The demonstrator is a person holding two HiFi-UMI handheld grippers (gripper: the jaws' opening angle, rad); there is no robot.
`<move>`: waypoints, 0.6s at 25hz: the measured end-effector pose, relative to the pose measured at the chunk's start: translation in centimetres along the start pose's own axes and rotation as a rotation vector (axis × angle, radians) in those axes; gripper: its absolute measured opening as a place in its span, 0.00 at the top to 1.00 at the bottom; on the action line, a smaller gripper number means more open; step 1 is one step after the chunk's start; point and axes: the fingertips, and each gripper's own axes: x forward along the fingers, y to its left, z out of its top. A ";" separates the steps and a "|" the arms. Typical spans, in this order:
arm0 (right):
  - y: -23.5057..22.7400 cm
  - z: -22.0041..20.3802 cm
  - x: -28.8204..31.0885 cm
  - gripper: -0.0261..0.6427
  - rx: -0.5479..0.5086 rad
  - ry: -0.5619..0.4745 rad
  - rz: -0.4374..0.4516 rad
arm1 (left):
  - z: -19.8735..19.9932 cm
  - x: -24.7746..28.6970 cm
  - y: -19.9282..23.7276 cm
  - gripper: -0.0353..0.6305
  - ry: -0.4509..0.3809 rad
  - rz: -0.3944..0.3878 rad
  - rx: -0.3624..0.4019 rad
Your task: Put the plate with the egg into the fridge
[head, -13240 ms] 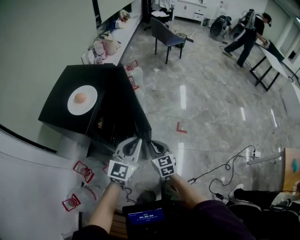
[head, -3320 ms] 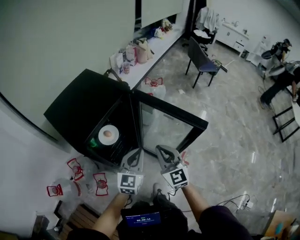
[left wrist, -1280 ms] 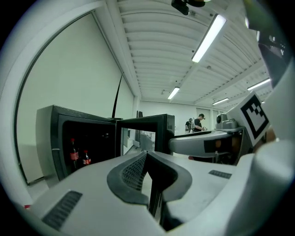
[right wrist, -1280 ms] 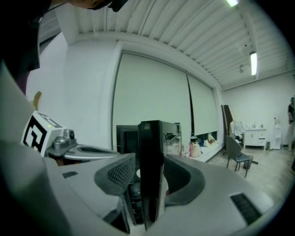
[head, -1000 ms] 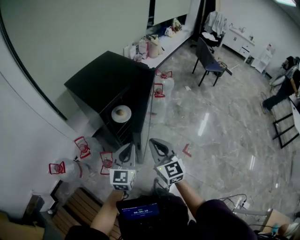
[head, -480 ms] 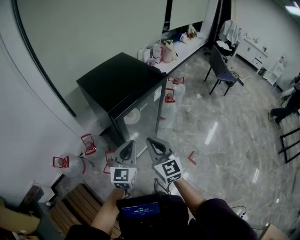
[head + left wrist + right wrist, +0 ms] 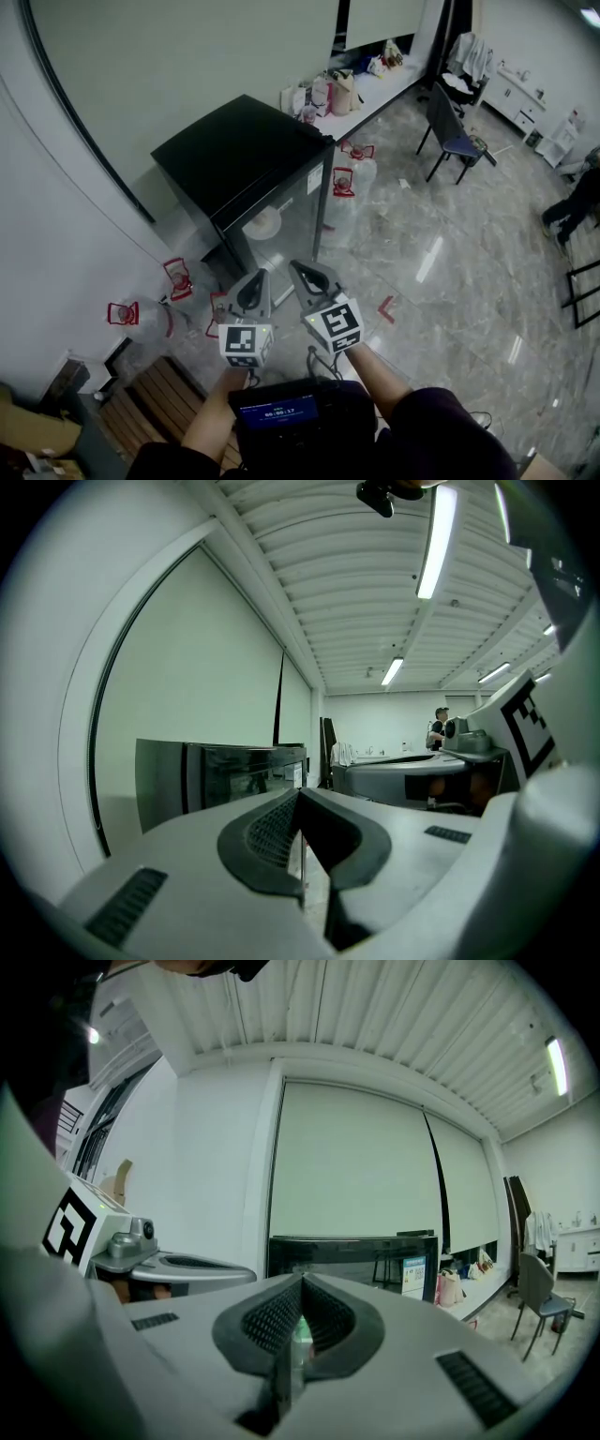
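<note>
Two claws sit side by side at the bottom of the head view, the left claw [image 7: 254, 281] and the right claw [image 7: 306, 274]. Each has its jaws pressed together with nothing between them. At 6 o'clock from them a small screen [image 7: 279, 411] hangs at the person's chest, and a wooden pallet [image 7: 155, 412] lies on the floor at 7 o'clock. At 9 o'clock clear water jugs [image 7: 178, 279] with red handles stand against the white wall.

At 12 o'clock stands the fridge [image 7: 239, 150], a low black box with its glass door shut. The plate [image 7: 265, 223] is inside it, behind the glass. It shows as a pale round shape washed out by reflections, and the egg on it cannot be made out. Beyond the fridge, a long tabletop [image 7: 375, 84] along the wall carries bags [image 7: 328, 94]. A dark chair [image 7: 457, 141] stands at 2 o'clock, and a person [image 7: 579, 202] is at the far 3 o'clock edge.

Only the head view shows the plate. Both gripper views look level at the fridge front, where the door is dark with reflections. The right gripper view adds a blue and white label [image 7: 412, 1274] on the door, readable nowhere else.
</note>
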 end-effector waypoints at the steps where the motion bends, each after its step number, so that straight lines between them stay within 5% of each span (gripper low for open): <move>1: -0.1 0.1 0.2 0.95 0.002 -0.001 0.004 | 0.0 0.2 0.0 0.93 0.000 0.003 0.003; 15: -0.5 0.0 2.0 0.95 0.003 -0.009 0.079 | -0.2 1.8 1.0 0.94 0.010 0.051 0.029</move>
